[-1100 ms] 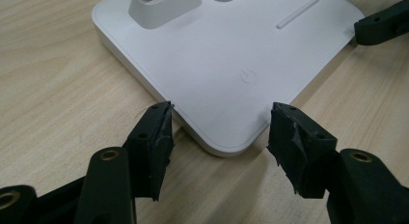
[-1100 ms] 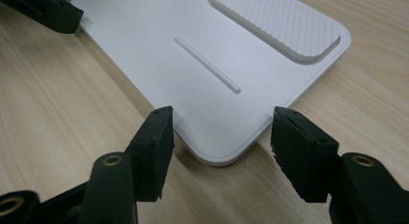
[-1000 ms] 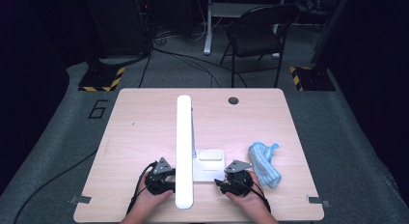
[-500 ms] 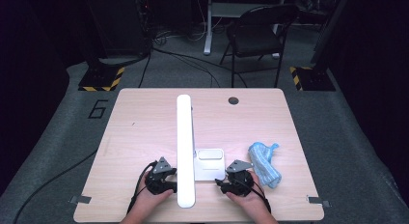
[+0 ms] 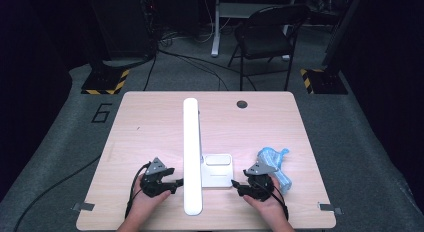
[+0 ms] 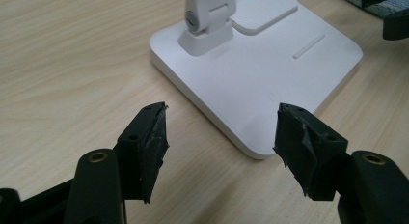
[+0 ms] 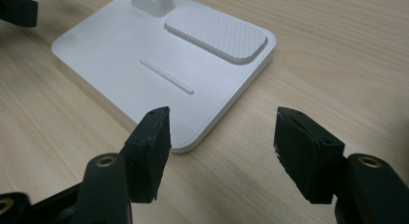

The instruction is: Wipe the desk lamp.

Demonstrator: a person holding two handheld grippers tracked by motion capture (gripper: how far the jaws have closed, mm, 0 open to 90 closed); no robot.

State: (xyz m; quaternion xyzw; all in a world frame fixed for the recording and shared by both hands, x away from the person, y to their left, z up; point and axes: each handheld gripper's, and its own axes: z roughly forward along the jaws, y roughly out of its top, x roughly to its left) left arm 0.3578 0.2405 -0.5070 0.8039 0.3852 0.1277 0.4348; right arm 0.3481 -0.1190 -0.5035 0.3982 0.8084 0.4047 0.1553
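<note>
Starting at your left, the left gripper (image 5: 172,183) sits just beside the near left corner of the white desk lamp's base (image 6: 270,84); its jaws have just been opening and stand wide apart with nothing between them, the pads clear of the plastic. The desk lamp (image 5: 192,157) stands on the wooden table (image 5: 150,127) near its front edge, its long light bar reaching over the base toward you and away. Expect the base to be stiff, smooth and a little slippery, likely weighted, while the hinge post (image 6: 207,21) and bar look lighter and easier to knock. Grip the flat base by its thin edges, not the bar. On your right, the right gripper (image 5: 239,186) faces the opposite corner (image 7: 193,142); its jaws have also been opening, wide and empty. A crumpled blue plastic bag (image 5: 274,164) lies just right of that hand.
</note>
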